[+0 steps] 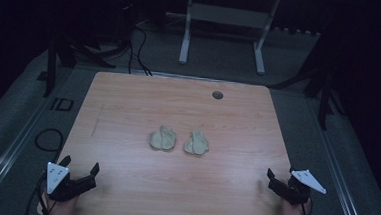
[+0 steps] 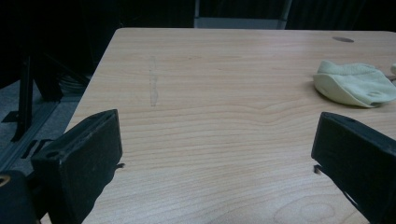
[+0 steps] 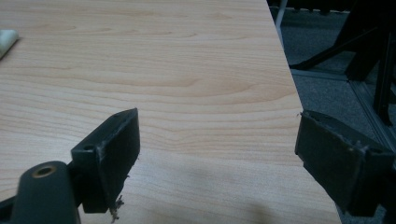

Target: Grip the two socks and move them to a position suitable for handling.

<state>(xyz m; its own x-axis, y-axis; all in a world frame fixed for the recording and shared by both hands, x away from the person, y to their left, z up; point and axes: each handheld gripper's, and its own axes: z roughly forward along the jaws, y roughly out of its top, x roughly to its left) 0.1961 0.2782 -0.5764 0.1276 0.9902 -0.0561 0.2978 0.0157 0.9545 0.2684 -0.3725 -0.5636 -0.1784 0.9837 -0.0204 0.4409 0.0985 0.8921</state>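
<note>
high view: two pale cloth pieces are seen lying side by side at the middle of the frame on the wooden table (image 1: 128,103), the left cloth (image 1: 163,139) and the right cloth (image 1: 197,143) set near each other but apart. the left hand-held gripper (image 1: 79,169) is held at the lower left corner of the table, the right hand-held gripper (image 1: 280,179) at the lower right edge, both well apart from the cloths. in each gripper view the black jaws are seen spread wide with nothing between them.

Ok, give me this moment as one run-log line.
left gripper: open, near left table corner | right gripper: open, near right corner | left cloth, right cloth: mid-table, apart, untouched
</note>
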